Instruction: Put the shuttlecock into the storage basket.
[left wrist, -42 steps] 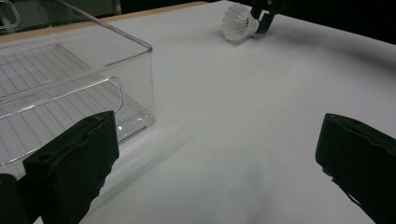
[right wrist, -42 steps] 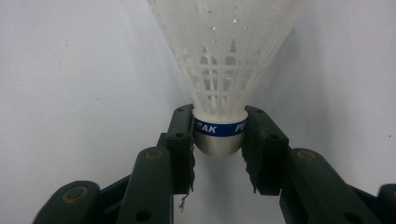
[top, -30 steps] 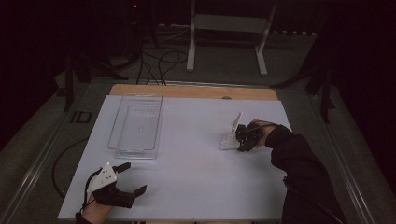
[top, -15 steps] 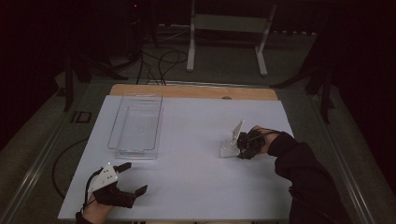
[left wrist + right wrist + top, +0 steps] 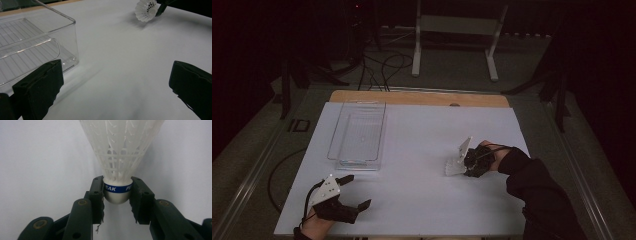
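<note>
While the shuttlecock [image 5: 119,157] sits clamped at its cork base between the jaws of the right gripper [image 5: 117,195], low over the counter [image 5: 412,150] on the person's right, the carry calls for steady pressure and a level wrist toward the clear bin [image 5: 358,132]. The left gripper [image 5: 354,192] rests near the bin, jaws apart and empty.

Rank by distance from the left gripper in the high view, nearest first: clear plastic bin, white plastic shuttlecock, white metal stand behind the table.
1. Clear plastic bin: just beyond the left gripper, on the table's left half.
2. White plastic shuttlecock: across the table to the right, clamped in the right gripper.
3. White metal stand: on the floor past the table's far edge.
</note>
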A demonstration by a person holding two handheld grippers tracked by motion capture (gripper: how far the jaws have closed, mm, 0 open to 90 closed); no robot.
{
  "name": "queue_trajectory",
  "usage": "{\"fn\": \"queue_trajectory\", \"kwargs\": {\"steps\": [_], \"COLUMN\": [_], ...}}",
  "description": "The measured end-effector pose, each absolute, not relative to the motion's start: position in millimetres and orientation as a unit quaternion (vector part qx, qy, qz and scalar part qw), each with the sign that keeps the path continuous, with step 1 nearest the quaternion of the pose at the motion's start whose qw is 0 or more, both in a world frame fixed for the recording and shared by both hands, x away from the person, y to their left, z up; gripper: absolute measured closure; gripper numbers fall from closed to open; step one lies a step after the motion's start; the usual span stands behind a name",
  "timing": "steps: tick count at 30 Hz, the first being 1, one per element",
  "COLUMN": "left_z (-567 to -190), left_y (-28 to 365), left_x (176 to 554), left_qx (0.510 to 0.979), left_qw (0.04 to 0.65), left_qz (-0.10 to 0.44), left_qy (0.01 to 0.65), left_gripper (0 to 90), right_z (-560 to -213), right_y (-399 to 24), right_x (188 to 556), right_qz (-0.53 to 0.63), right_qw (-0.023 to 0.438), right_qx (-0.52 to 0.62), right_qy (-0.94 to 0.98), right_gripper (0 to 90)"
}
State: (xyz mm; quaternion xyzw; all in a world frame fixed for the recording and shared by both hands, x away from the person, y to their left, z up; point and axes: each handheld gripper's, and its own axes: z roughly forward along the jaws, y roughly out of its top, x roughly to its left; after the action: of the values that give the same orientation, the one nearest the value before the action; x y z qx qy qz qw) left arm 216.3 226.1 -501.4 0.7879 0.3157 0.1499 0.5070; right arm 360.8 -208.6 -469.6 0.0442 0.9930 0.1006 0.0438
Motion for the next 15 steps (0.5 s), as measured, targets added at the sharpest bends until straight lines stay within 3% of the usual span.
{"fn": "queue_trajectory", "kwargs": {"steps": [15], "left_z": [-491], "left_y": [226], "left_x": [225], "left_qx": [0.815], "left_qw": [0.46], "left_qz": [0.143], "left_qy": [0.324], "left_gripper": [0.2], "right_z": [-459], "right_y": [-207], "right_x": [349], "right_qz": [0.112], "right_qw": [0.058], "right_qx": [0.026], "right_qy": [0.992], "right_gripper": [65.5]}}
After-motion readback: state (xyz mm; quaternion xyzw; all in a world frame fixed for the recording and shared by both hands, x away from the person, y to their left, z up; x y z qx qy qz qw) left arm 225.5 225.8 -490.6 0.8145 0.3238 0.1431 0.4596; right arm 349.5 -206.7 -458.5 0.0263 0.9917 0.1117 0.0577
